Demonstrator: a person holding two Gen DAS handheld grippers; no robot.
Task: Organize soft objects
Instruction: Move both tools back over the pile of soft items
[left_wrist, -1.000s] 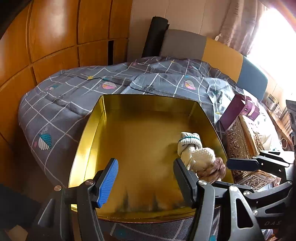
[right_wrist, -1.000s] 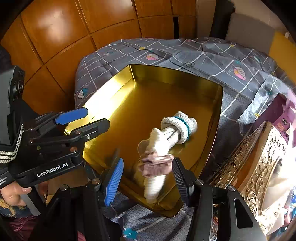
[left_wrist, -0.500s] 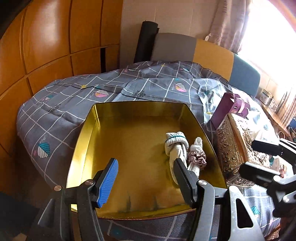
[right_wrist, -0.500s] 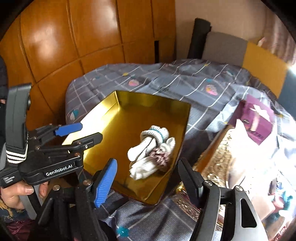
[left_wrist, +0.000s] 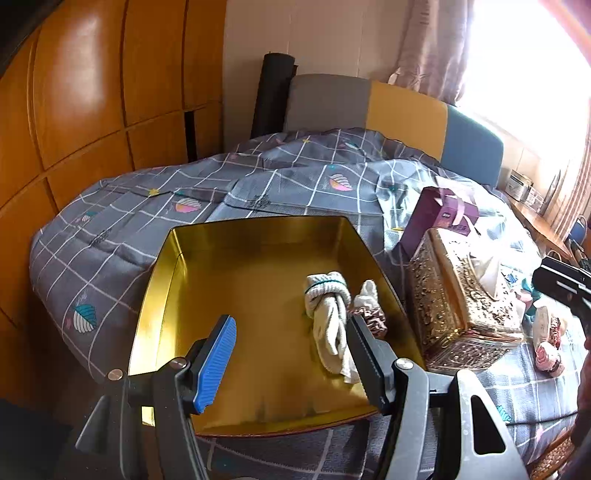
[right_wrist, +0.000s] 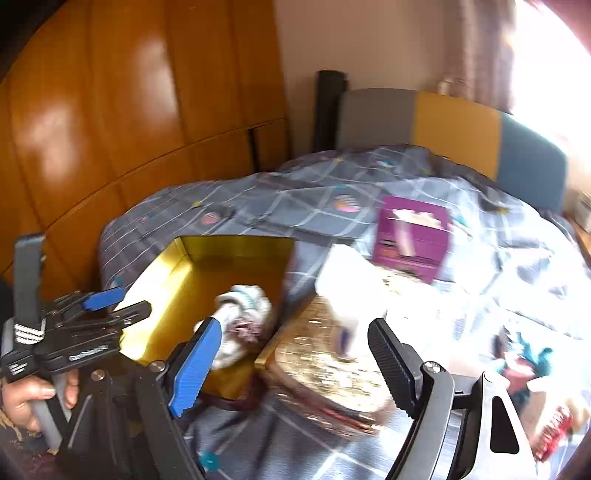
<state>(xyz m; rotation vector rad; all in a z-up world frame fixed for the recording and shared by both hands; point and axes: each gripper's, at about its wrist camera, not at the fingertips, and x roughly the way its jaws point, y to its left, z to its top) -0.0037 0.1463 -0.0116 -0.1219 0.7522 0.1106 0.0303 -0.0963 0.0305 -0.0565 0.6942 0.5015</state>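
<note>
Our left hand-held gripper (left_wrist: 291, 350) hung over the gold tray (left_wrist: 236, 236) on the bed (left_wrist: 110, 236), its jaws wide apart and holding nothing. Our right hand-held gripper (right_wrist: 295, 350), blurred in its own view, was still opening over the gilt box (right_wrist: 321, 365) beside the tray, nothing between its jaws. The white socks (left_wrist: 328, 314) and a pink scrunchie (left_wrist: 373, 317) lay inside the tray, by its right wall. More soft things (left_wrist: 546, 339) lay on the quilt beyond the box.

A bed (left_wrist: 122, 236) with grey checked quilt fills mid-frame, bearing a gold tray (left_wrist: 155, 295), ornate gold box (left_wrist: 458, 314), purple box (left_wrist: 432, 218) at right.
</note>
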